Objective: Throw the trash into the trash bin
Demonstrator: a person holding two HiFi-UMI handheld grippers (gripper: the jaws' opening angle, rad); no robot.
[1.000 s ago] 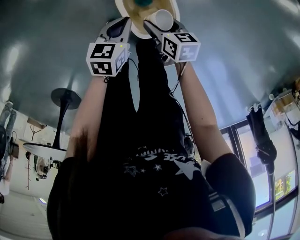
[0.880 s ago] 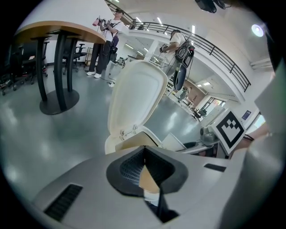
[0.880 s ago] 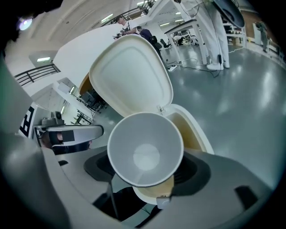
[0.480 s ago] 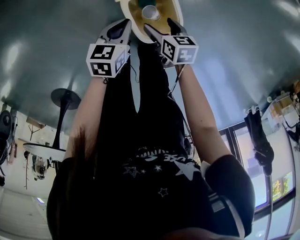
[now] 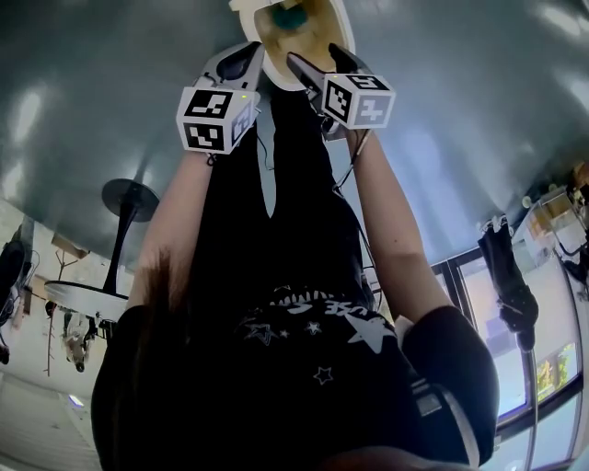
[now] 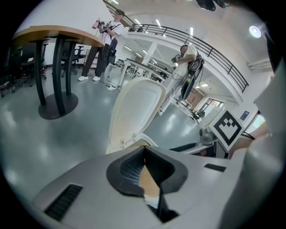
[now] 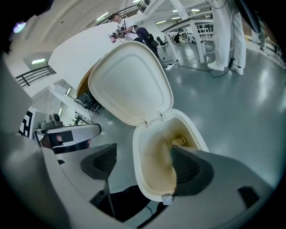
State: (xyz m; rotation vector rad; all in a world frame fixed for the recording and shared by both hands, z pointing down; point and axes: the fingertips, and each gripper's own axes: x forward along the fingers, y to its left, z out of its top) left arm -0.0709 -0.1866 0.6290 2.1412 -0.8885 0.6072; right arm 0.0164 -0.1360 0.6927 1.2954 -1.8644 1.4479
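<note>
"White trash bin (image 5: 322, 28), is it? Where does it stand?"

"On the glossy grey floor (image 5: 479, 120), at the top edge of the head view, past the person's black clothes (image 5: 294, 239). Its lid (image 7: 129, 82) is tipped up and back on its hinges, so the mouth is open. The inner wall is stained a yellowish tan."

"And the trash?"

"Down inside the bin. The head view shows a teal thing (image 5: 291, 16) lying in it. The right gripper view shows a small pale lump (image 7: 179, 141) low against the inner wall, just beside one dark pad. I cannot tell what either piece is."

"What about the right tongs (image 7: 142, 152)?"

"Released. Their jaws have just been opening and now stand wide apart above the bin's mouth. Nothing is between them; only the white rim and the tan inside show through the gap."

"The left tongs (image 6: 144, 150)?"

"Clenched, with the dark pads meeting at their tips in the left gripper view. A tan sliver shows in the slit below the tips, and I cannot tell what it is. They hang near the bin's near rim, close beside the right pair, facing the back of the raised lid."

"Anything else around?"

"A round wood-topped table (image 6: 58, 32) on a black pedestal stands well off to the side, and people (image 6: 105, 44) stand far back in the hall."
</note>
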